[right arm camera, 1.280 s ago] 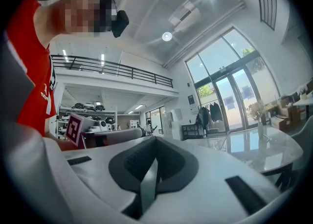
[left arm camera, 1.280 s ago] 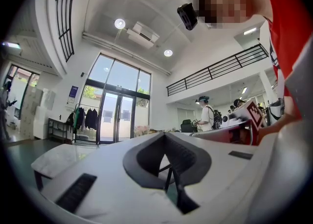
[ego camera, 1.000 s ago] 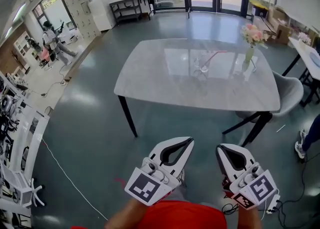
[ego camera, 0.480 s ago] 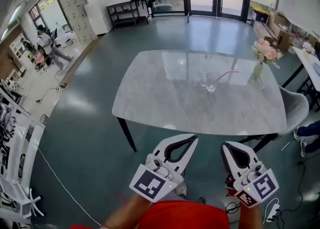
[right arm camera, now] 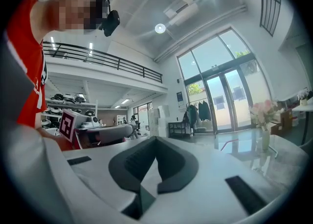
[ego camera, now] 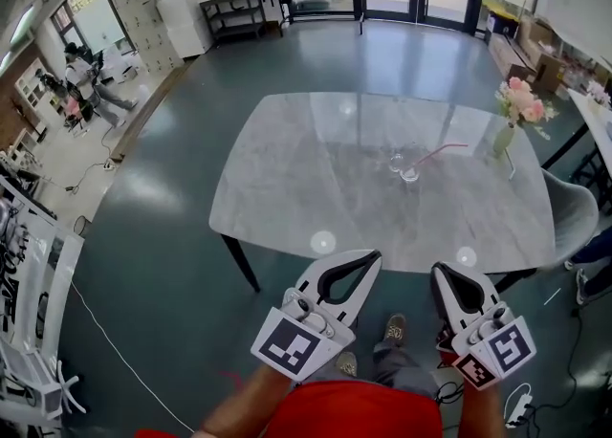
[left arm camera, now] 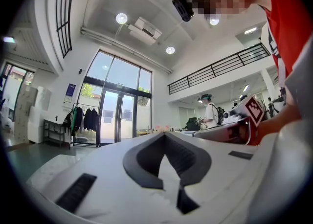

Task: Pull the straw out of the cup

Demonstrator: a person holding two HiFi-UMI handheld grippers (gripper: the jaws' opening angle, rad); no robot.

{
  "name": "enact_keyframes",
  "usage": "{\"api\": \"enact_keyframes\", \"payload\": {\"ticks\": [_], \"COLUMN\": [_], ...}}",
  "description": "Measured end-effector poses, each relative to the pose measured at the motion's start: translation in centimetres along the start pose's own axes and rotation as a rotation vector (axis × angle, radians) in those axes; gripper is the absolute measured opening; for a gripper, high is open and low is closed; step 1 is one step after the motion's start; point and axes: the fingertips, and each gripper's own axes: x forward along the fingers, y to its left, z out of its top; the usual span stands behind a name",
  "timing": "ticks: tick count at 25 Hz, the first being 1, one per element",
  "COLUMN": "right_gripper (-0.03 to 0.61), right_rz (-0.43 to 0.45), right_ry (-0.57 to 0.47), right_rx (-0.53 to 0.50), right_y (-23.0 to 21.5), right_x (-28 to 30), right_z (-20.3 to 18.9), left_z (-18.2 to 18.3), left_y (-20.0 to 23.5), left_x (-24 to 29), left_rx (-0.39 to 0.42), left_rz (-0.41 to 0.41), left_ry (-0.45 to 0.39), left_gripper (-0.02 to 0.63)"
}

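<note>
The approach is judged to be in hand. One cup (ego camera: 409, 172) holding one pink straw (ego camera: 438, 151) is seen right of centre on the counter (ego camera: 287, 168), beside one flower vase (ego camera: 504, 139). It is well apart from the left gripper (ego camera: 371, 256) and right gripper (ego camera: 441, 270) at the bottom of the frame. The fingers (left arm camera: 146, 162) of both are closed on nothing. Next, a reach to the straw with opened fingers is called for.

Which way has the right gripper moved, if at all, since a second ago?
Yes: the right gripper came forward; its tip now overlaps the near edge of the table.
</note>
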Motion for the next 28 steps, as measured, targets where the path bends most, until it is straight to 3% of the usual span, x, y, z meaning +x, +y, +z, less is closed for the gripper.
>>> {"api": "enact_keyframes", "payload": {"ticks": [12, 28], "right_gripper": [-0.005, 0.038], "right_rz": [-0.003, -0.002], "right_ry": [0.036, 0.144], "right_rx": [-0.002, 0.026], "right_y": [-9.7, -22.4], "right_x": [5.9, 12.0], "right_z": [-0.7, -5.3], "left_z": [-1.1, -4.1], "left_y": [4.4, 8.2], "left_x": [8.1, 19.1], "left_rx": [0.006, 0.006], "left_rz": [0.062, 0.172], "left_ry": [0.011, 0.047], "left_gripper": [0.012, 0.012]}}
